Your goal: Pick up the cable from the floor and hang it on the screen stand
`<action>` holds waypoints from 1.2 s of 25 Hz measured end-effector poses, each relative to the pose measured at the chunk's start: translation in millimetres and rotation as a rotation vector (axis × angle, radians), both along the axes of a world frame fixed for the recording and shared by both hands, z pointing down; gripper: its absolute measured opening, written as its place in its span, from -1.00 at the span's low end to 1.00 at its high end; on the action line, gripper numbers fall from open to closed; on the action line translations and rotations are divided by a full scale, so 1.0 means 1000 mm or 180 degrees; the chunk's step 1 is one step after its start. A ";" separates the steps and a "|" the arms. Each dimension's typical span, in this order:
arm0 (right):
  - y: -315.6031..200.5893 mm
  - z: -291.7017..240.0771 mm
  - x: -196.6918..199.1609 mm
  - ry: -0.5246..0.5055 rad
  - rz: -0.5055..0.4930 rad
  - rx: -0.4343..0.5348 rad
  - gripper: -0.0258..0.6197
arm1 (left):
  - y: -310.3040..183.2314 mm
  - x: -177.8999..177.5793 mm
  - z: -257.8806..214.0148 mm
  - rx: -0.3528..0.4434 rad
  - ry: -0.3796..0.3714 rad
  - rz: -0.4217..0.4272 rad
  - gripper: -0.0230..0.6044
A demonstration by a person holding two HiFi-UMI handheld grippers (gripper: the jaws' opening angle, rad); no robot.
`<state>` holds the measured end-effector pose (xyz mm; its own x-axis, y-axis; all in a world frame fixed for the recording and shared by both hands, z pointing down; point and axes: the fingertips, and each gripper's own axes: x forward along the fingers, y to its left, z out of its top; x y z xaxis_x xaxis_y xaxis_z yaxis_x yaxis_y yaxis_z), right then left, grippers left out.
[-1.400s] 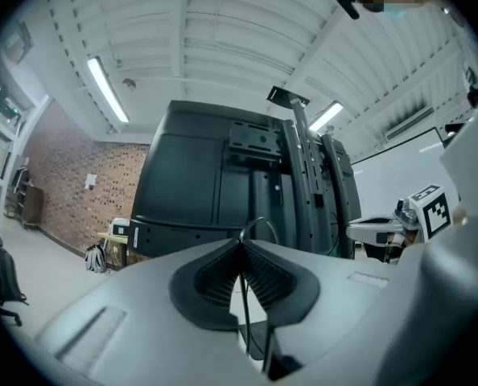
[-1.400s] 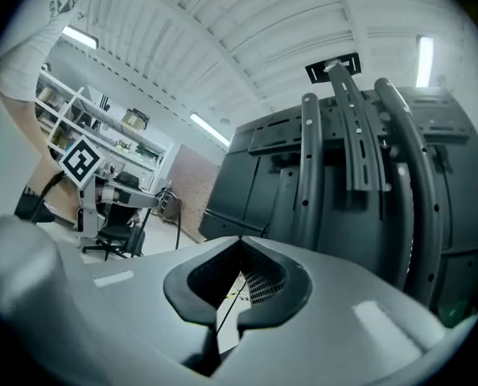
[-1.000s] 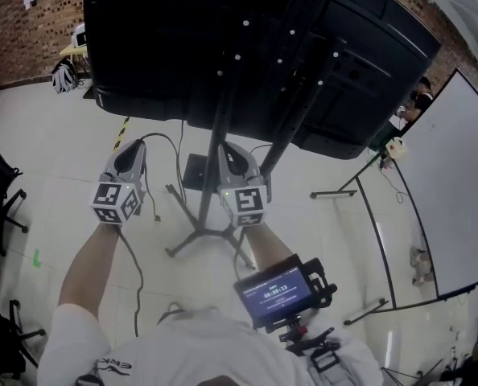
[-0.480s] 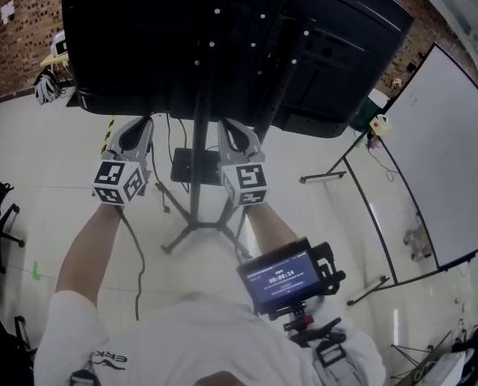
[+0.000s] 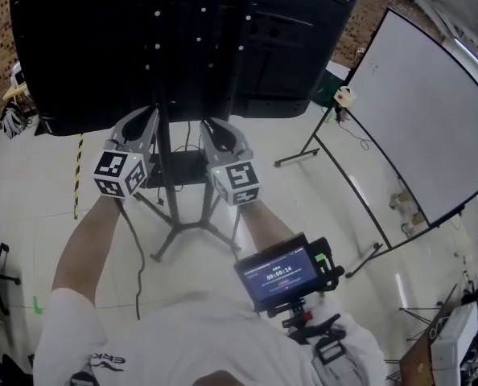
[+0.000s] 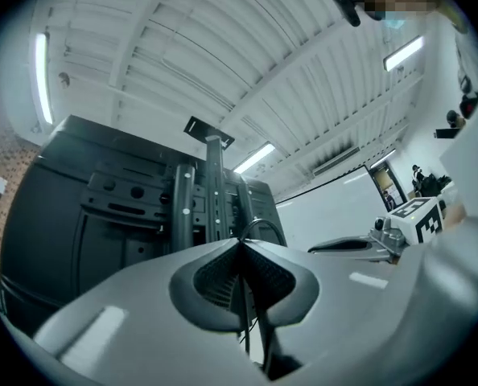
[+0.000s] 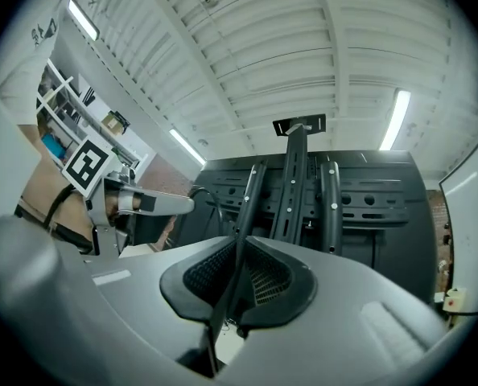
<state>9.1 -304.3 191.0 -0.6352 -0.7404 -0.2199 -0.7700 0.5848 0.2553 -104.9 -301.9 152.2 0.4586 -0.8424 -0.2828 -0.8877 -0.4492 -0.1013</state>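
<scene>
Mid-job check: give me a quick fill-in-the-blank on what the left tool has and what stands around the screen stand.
1. The left tool is shut on a thin black ____.
2. The big screen shows the person its ____ side.
3. In the head view, the whiteboard stands to the ____ of the screen stand.
Missing words: cable; back; right.

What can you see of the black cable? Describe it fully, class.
The cable is a thin, black, flexible cord. The left claw is shut on it, and a short arch pokes out past the tips, in front of the screen stand. Behind the claw it hangs slack past the person's left forearm towards the floor. Neither end can be made out.
</scene>
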 end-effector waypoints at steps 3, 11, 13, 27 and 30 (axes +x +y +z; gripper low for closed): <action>0.000 0.004 0.017 0.0094 0.0032 -0.0120 -0.62 | -0.005 0.032 -0.009 0.0024 -0.0018 0.0191 -0.89; -0.016 0.003 0.054 0.0194 0.0328 -0.0160 -0.55 | -0.004 0.095 -0.019 0.0091 -0.0126 0.0594 -0.89; -0.019 -0.004 0.061 0.0159 0.0432 -0.0091 -0.71 | -0.003 0.101 -0.018 0.0084 -0.0147 0.0635 -0.89; -0.032 -0.045 0.066 0.0271 0.0618 0.0115 -0.84 | -0.007 0.088 0.005 -0.0043 -0.0080 0.0579 -0.88; -0.036 -0.053 0.057 0.0360 0.0585 0.0146 -0.82 | -0.009 0.085 0.025 -0.0139 -0.0011 0.0557 -0.88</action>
<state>65.7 -340.2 138.0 -0.5130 -0.8369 -0.1909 -0.8275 0.4230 0.3692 -19.4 -311.2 177.5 0.6002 -0.7611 -0.2458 -0.7952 -0.6009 -0.0811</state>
